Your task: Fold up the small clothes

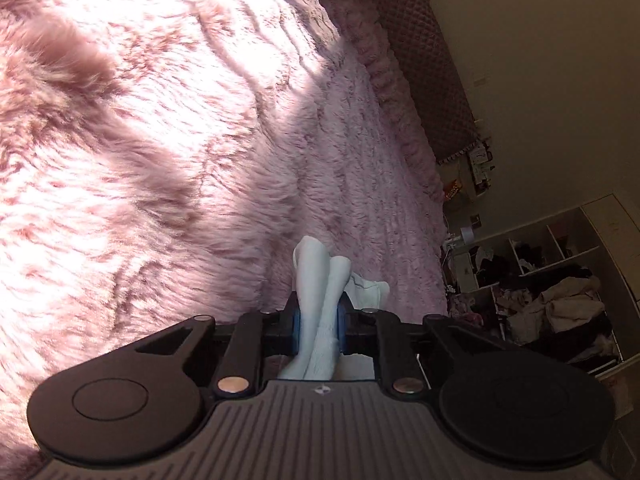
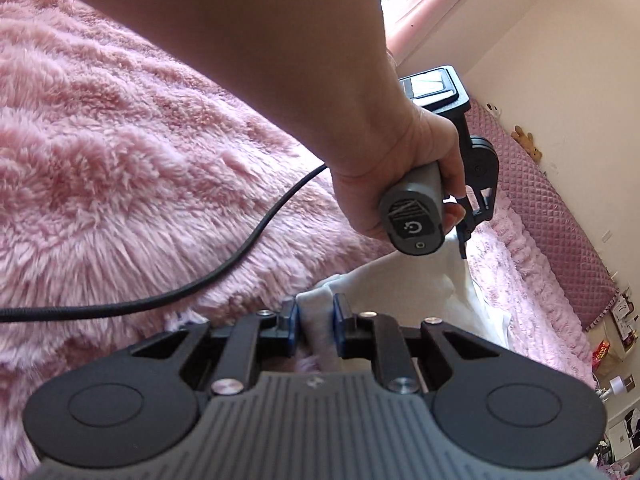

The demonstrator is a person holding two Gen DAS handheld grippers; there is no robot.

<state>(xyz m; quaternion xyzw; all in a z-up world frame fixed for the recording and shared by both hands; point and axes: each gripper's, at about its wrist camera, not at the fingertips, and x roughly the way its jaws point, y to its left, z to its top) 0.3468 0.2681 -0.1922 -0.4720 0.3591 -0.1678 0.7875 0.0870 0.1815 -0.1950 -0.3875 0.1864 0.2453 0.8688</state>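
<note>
A small white garment [image 1: 320, 280] lies bunched on a fluffy pink blanket [image 1: 160, 160]. In the left wrist view my left gripper [image 1: 319, 320] is shut on a gathered fold of it, the cloth pinched between the blue pads. In the right wrist view my right gripper [image 2: 316, 320] is shut on another edge of the same white garment [image 2: 420, 292]. Beyond it a person's hand [image 2: 400, 184] holds the left gripper [image 2: 464, 246], whose tips meet the cloth's far corner. The stretch of cloth between both grips sags onto the pink blanket [image 2: 100, 160].
A black cable [image 2: 240, 264] trails across the blanket from the far hand. A quilted mauve headboard [image 2: 560, 200] runs along the wall, with a small teddy bear [image 2: 528, 140] on top. Open shelves stuffed with clothes [image 1: 560, 280] stand past the bed's end.
</note>
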